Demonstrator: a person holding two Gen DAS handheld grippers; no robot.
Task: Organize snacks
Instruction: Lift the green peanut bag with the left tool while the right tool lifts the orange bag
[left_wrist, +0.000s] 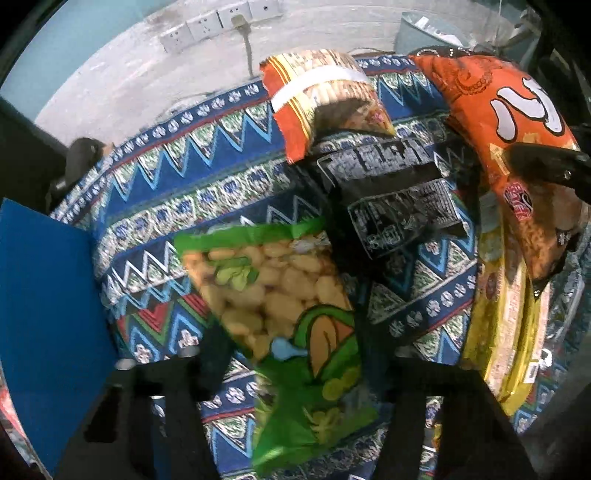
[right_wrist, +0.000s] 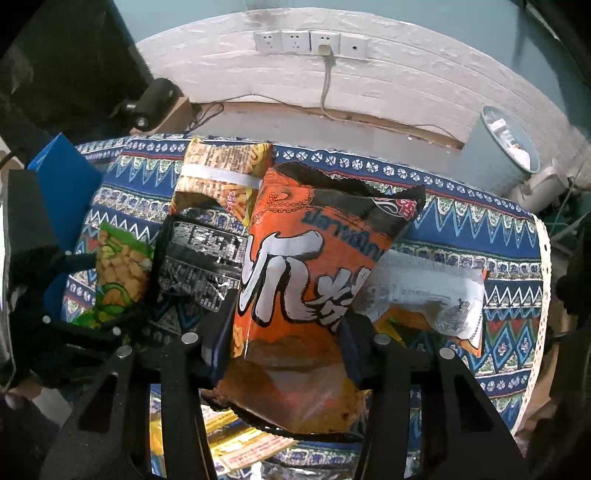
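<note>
My left gripper (left_wrist: 295, 354) is shut on a green bag of yellow puffed snacks (left_wrist: 280, 295) and holds it above the patterned cloth; the bag also shows in the right wrist view (right_wrist: 118, 273). My right gripper (right_wrist: 284, 332) is shut on a large orange snack bag with white characters (right_wrist: 306, 280), held upright; this bag shows at the right in the left wrist view (left_wrist: 509, 122). A black packet with silver print (left_wrist: 399, 192) lies between them, also in the right wrist view (right_wrist: 199, 266). An orange-yellow packet with a white band (left_wrist: 325, 96) lies behind it.
A blue box (left_wrist: 44, 295) stands at the left on the cloth-covered table (left_wrist: 184, 184). Yellow packets (left_wrist: 506, 332) lie at the right. A white-labelled packet (right_wrist: 436, 295) lies right of the orange bag. A bin (right_wrist: 506, 147) and a wall with sockets (right_wrist: 310, 42) are behind.
</note>
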